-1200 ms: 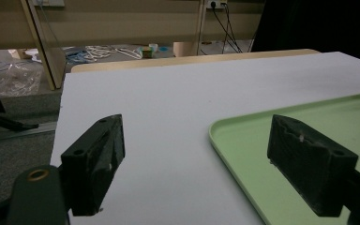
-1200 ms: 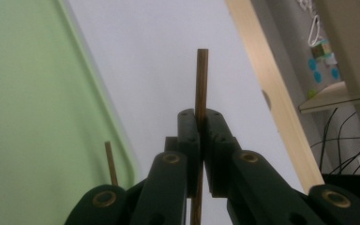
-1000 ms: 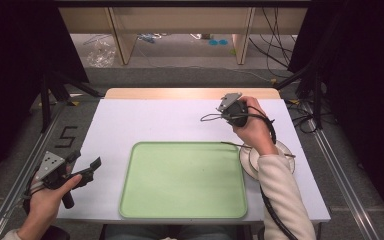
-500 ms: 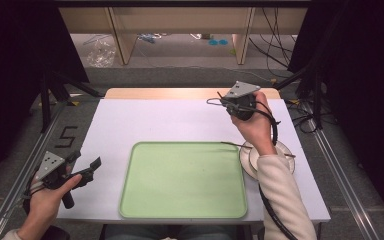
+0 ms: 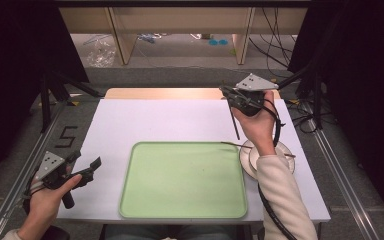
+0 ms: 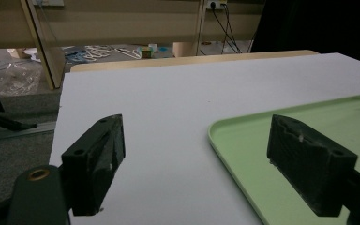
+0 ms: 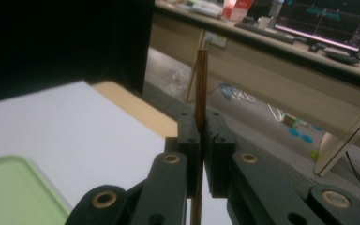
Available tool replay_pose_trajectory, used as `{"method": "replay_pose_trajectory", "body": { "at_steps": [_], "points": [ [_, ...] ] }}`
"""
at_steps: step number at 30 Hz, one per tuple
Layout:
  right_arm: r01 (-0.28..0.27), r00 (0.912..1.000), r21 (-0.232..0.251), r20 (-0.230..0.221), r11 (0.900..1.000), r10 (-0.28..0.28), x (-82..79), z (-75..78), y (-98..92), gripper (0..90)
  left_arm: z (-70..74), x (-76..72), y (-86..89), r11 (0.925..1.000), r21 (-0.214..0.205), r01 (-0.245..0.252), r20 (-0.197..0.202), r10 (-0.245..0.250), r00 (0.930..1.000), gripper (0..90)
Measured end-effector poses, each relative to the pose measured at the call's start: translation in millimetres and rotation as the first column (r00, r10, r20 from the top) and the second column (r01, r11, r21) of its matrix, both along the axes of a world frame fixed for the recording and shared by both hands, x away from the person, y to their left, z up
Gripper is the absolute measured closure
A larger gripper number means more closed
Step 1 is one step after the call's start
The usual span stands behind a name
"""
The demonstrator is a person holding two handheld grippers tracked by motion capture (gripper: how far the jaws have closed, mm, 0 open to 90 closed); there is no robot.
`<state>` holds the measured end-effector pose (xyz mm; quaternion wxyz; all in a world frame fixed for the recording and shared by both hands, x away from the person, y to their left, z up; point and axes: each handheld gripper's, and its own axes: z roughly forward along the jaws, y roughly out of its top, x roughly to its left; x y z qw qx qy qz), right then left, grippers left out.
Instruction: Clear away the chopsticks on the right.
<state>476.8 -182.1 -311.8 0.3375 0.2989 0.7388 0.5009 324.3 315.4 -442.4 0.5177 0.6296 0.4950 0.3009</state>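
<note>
Spreading across the middle of the scene, the white table point(image 5: 180, 120) is smooth and matte, and everything else sits relative to the green tray point(image 5: 182, 180) lying flat on its near half, a shallow rounded rectangle with a raised lip. Just right of the tray rests a small round white plate point(image 5: 286, 150), partly under the person's sleeve, with another thin dark stick point(image 5: 230, 144) lying across it toward the tray. Beyond the tray's far right corner, the right gripper point(image 5: 228, 95) is raised, its jaws clamped together on a slim brown chopstick point(image 7: 201, 84); the stick's long axis runs crosswise through the jaws and hangs down toward the tray. Left of the tray, the left gripper point(image 5: 87, 167) idles low, jaws wide apart and holding nothing. I'd judge the right hand nearer any placement.
</note>
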Motion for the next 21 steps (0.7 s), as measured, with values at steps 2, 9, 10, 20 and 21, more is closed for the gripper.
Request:
{"method": "replay_pose_trajectory", "body": {
  "at_steps": [2,9,10,20,21],
  "points": [
    [-0.012,0.9999,0.025,0.000,0.9996,0.012,-1.3,2.3,0.2,87.6,0.0,-0.1,0.0,1.0000,-0.001,0.000,0.001,0.000,1.0000,19.5],
    [-0.041,0.9985,0.065,-0.033,0.9970,0.043,-1.6,0.8,4.8,87.6,0.1,0.0,-0.1,1.0000,-0.001,-0.001,0.001,0.001,1.0000,19.5],
    [-0.041,0.9984,0.071,-0.035,0.9967,0.043,-1.4,0.2,5.8,87.6,0.1,-0.1,0.1,1.0000,-0.001,-0.002,0.000,0.002,1.0000,19.5],
    [-0.036,0.9824,0.150,-0.176,0.9881,0.063,-3.2,0.2,15.5,87.6,0.1,-0.2,0.0,1.0000,-0.002,-0.002,0.000,0.002,1.0000,19.6],
    [-0.036,0.9824,0.150,-0.176,0.9881,0.063,-3.2,0.2,15.5,87.6,0.1,-0.2,0.0,1.0000,-0.002,-0.002,0.000,0.002,1.0000,19.6]
  ]
}}
